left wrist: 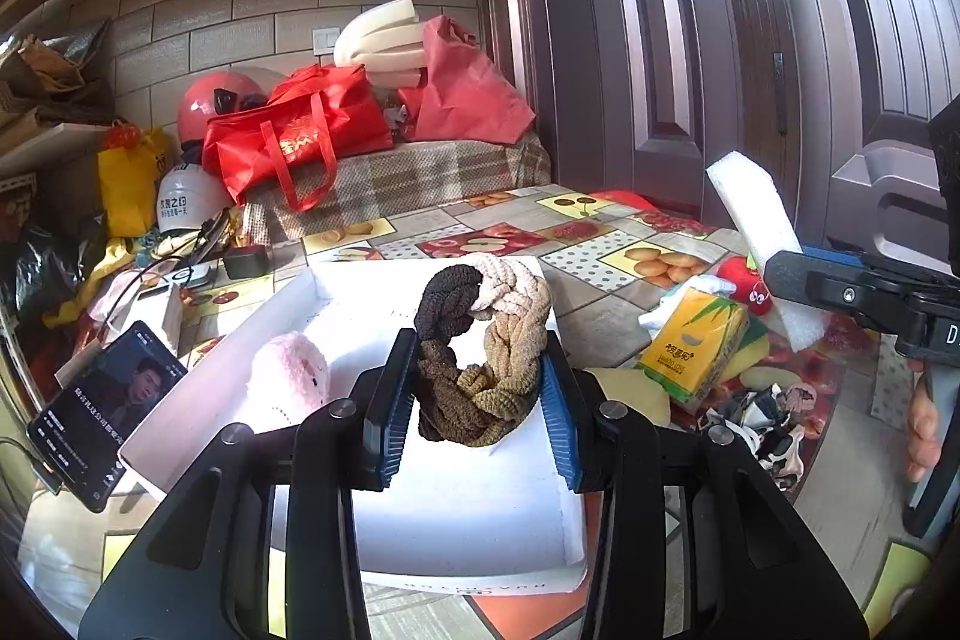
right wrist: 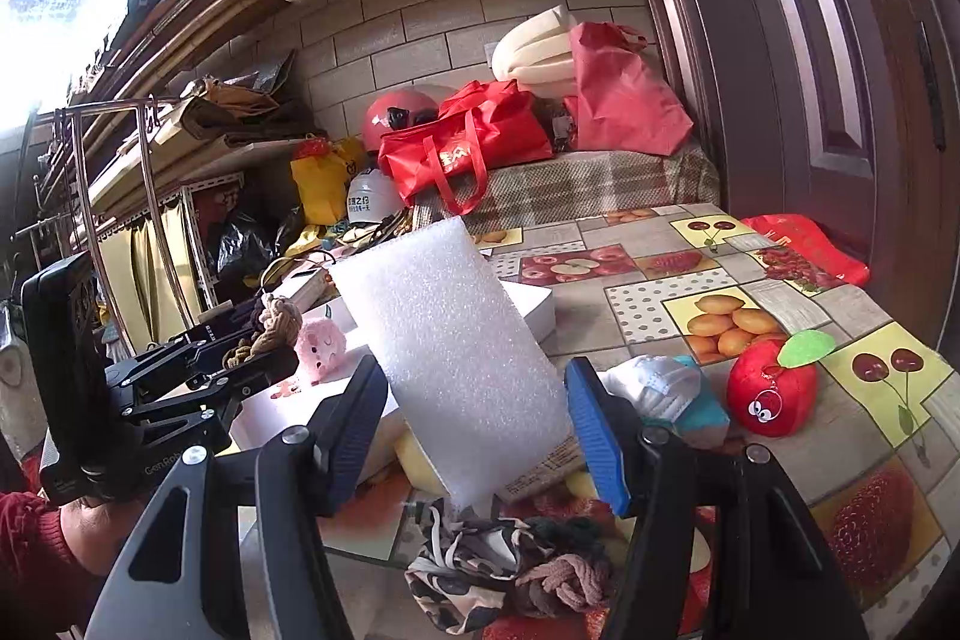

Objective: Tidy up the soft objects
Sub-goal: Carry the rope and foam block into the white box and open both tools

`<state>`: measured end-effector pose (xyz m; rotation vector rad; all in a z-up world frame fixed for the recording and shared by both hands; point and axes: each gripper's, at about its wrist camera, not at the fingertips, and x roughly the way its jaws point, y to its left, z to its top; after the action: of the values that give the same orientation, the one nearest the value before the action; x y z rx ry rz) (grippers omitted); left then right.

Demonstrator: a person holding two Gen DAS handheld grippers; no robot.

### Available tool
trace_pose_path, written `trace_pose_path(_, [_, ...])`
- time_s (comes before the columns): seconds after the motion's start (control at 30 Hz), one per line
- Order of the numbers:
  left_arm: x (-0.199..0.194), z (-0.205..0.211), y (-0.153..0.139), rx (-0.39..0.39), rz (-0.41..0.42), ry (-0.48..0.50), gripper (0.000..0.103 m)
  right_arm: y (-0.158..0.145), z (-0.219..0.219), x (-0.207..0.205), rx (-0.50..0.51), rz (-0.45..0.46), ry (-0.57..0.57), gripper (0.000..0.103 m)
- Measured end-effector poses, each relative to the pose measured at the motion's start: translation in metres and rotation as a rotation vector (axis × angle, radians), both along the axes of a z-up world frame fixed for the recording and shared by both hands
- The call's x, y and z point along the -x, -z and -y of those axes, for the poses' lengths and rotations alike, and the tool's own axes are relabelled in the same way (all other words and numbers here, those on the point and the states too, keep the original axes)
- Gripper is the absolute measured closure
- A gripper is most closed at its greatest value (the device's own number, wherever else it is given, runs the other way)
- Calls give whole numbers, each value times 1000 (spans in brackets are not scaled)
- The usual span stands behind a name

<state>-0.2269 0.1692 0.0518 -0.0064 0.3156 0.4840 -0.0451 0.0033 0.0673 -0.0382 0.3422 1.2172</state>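
Observation:
My left gripper (left wrist: 477,388) is shut on a braided brown, black and cream hair band (left wrist: 483,340) and holds it over the white box (left wrist: 456,514). A pink plush toy (left wrist: 288,379) lies in the box at the left. My right gripper (right wrist: 477,418) is shut on a white foam slab (right wrist: 456,346) that stands tilted between its fingers; it also shows in the left wrist view (left wrist: 759,232). A red apple plush (right wrist: 771,391), a face mask (right wrist: 657,388), a yellow tissue pack (left wrist: 696,349) and patterned scrunchies (right wrist: 480,562) lie on the table.
A phone (left wrist: 102,412) leans at the box's left edge. Red bags (left wrist: 294,136), helmets (left wrist: 216,100) and foam pads (left wrist: 384,40) crowd the back of the fruit-print tablecloth (right wrist: 720,280). A brown door (left wrist: 690,10) stands at the right.

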Motion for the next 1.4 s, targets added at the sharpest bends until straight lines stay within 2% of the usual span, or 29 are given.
trace_pose_path(0.17, [11, -35, 1, 48, 29, -80, 65, 2, -25, 23, 37, 42, -65, 42])
trace_pose_path(0.33, [24, -67, 3, 70, 58, -186, 64, 9, -54, 36, 85, 32, -116, 42])
trace_pose_path(0.53, [22, -86, 4, 112, 55, -232, 64, 20, -95, 58, 162, 18, -220, 42])
trace_pose_path(0.6, [20, -87, 4, 102, 52, -241, 64, 23, -110, 59, 189, -16, -251, 42])
trace_pose_path(0.7, [21, -88, 4, 107, 57, -245, 64, 35, -135, 51, 256, -142, -301, 43])
trace_pose_path(0.77, [21, -87, 4, 103, 59, -243, 64, 42, -146, 44, 291, -202, -302, 43])
trace_pose_path(0.97, [16, -83, 3, 73, 35, -225, 63, 41, -160, 34, 310, -159, -206, 47])
trace_pose_path(1.1, [12, -88, 3, 90, 23, -227, 63, 38, -164, 18, 290, -169, -105, 47])
trace_pose_path(1.23, [-1, -96, 4, 99, 11, -220, 60, 38, -162, 10, 276, -201, -69, 45])
trace_pose_path(1.27, [-6, -97, 4, 98, 7, -224, 52, 37, -161, 10, 271, -197, -56, 44])
trace_pose_path(1.33, [-6, -98, 3, 96, 17, -242, 44, 35, -160, 12, 264, -179, -38, 36])
trace_pose_path(1.4, [0, -101, 2, 104, 51, -276, 26, 33, -158, 14, 256, -165, -22, 28])
